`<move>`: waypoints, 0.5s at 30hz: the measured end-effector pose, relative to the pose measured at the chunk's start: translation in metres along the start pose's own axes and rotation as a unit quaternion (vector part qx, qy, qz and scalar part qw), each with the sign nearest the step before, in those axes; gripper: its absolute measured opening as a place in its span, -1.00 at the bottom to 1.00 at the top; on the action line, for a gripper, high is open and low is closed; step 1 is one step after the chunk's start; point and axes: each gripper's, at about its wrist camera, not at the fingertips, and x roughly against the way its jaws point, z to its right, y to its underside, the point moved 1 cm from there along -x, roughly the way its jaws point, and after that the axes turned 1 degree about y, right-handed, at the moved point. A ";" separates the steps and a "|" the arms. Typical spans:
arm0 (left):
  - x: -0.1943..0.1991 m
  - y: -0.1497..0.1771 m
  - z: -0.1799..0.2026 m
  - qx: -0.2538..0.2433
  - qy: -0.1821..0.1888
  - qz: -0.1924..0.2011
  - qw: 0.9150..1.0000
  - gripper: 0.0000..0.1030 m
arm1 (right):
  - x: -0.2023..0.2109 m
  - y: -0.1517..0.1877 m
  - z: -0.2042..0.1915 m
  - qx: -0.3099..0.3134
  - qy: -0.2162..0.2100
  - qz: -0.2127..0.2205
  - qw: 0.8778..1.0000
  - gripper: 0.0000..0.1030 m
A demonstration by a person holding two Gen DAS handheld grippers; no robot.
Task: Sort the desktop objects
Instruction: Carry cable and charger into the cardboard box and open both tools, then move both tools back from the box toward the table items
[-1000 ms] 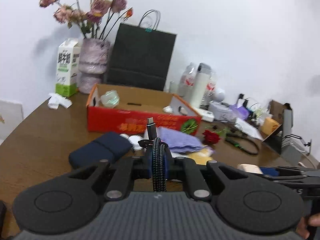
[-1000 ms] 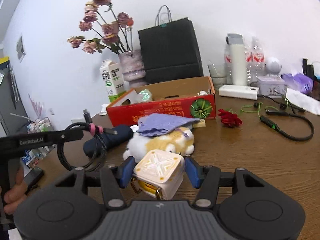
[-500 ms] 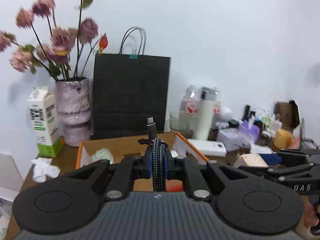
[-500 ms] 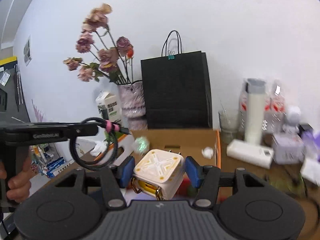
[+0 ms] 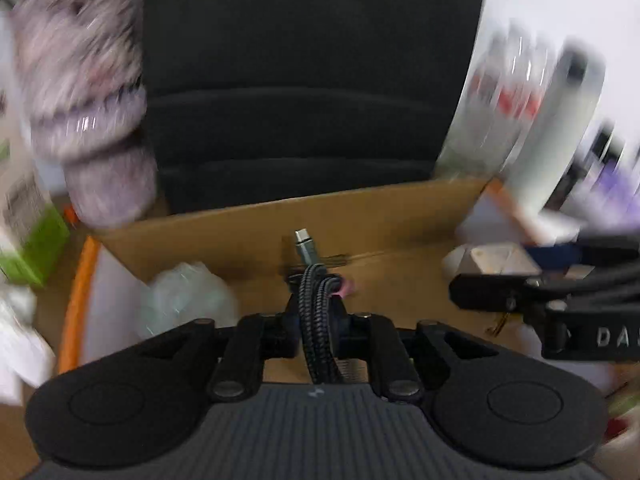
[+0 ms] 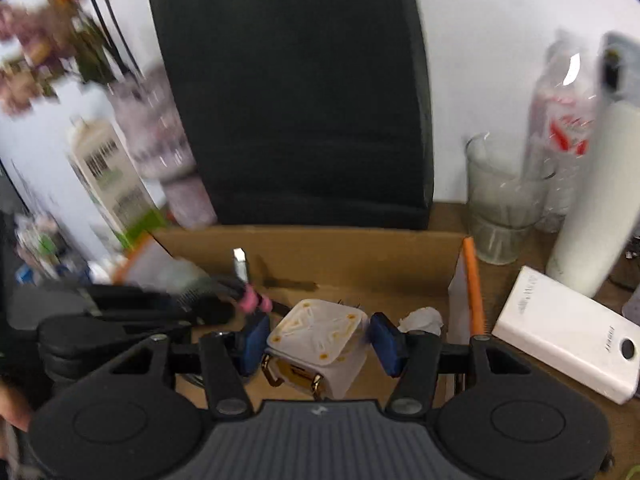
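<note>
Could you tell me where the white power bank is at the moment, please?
In the right wrist view, the flat white power bank lies on the brown wooden table, right of the open cardboard box, before the white bottle.

Motion blur smears the vase [image 5: 86,120] at ten o'clock in the left wrist view, and the bottles [image 5: 516,108] at two o'clock are streaks of white and red (labels unreadable). The black bag [image 5: 304,80] runs off the top edge. The crumpled plastic [image 5: 184,300] in the box [image 5: 400,216] is a soft haze. In the right wrist view the flowers [image 6: 44,40] at ten o'clock dissolve into blotches, the milk carton [image 6: 116,184] print is illegible, and the cable [image 6: 208,296] coil blurs into the dark left gripper.
</note>
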 end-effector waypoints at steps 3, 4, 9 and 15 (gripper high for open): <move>-0.001 0.000 0.002 -0.027 -0.012 0.002 1.000 0.14 | -0.026 -0.004 -0.001 0.019 0.011 -0.016 1.000 0.05; 0.000 0.001 0.000 -0.039 -0.024 0.001 0.999 0.36 | -0.033 -0.006 0.001 0.024 0.016 -0.021 0.999 0.03; 0.011 0.000 -0.018 -0.013 -0.021 0.018 1.000 0.97 | -0.051 -0.013 0.012 0.006 0.023 -0.029 0.999 -0.08; 0.039 0.012 -0.028 0.030 0.000 0.035 0.999 0.98 | -0.016 -0.011 0.013 -0.006 0.027 0.036 0.999 0.32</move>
